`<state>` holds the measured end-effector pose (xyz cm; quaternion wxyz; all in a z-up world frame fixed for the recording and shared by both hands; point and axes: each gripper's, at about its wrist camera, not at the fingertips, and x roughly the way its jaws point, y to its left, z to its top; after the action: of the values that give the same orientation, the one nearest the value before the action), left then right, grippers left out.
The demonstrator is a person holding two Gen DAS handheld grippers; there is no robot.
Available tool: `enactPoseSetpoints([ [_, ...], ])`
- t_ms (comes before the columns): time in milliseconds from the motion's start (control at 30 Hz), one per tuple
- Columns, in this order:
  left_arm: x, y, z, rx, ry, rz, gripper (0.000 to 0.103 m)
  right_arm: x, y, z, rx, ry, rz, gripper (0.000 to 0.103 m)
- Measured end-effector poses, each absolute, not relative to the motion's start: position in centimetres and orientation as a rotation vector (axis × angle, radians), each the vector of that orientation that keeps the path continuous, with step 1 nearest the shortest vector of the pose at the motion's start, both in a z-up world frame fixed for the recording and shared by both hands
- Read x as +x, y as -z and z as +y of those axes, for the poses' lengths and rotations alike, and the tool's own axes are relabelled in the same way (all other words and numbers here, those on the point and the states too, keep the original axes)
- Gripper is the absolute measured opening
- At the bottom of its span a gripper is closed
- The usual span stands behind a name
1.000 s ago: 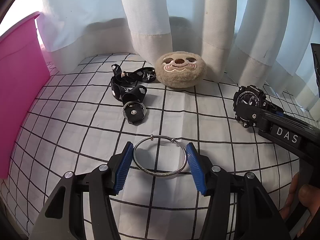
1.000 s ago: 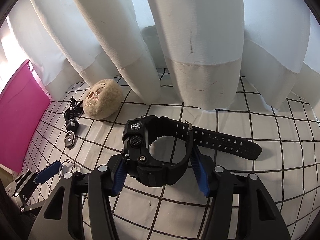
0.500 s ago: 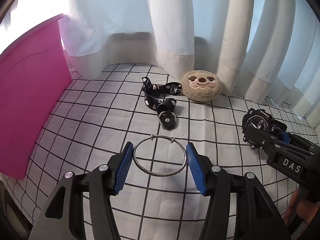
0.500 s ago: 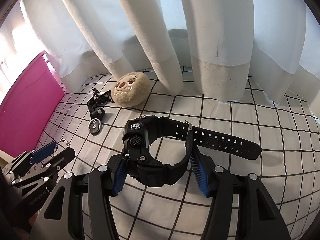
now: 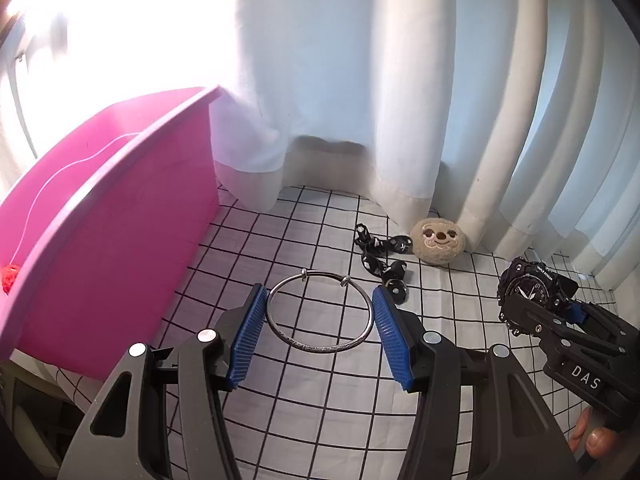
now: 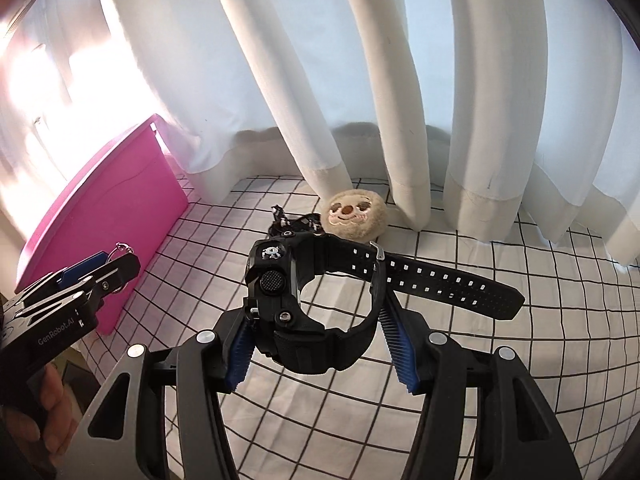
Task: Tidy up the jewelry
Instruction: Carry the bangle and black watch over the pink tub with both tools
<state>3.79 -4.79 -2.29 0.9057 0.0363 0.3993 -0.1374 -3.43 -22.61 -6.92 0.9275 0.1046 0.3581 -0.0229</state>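
Right of pink bin (image 5: pixel 120 216): left tongs (image 5: pixel 320 340) clamped on bangle (image 5: pixel 320 312), right tongs (image 6: pixel 316 344) on watch (image 6: pixel 304 292); both lifted off desk (image 5: pixel 320 420), binning next.

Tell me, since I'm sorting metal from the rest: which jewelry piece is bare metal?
The thin silver wire bangle in the left gripper; the chunky black watch and black patterned strap aren't.
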Motion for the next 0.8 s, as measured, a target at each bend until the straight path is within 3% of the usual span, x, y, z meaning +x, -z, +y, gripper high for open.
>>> enactPoseSetpoints([
  [433, 7.5, -6.7, 6.6, -0.007, 0.183, 0.678, 0.053, 1.9, -0.7, -10.9, 0.15, -0.147, 0.609, 0.055],
  [800, 11.5, -7.0, 17.2, -0.022, 0.01, 0.689, 0.053, 8.4, -3.0, 1.0, 0.035, -0.336, 0.62, 0.055],
])
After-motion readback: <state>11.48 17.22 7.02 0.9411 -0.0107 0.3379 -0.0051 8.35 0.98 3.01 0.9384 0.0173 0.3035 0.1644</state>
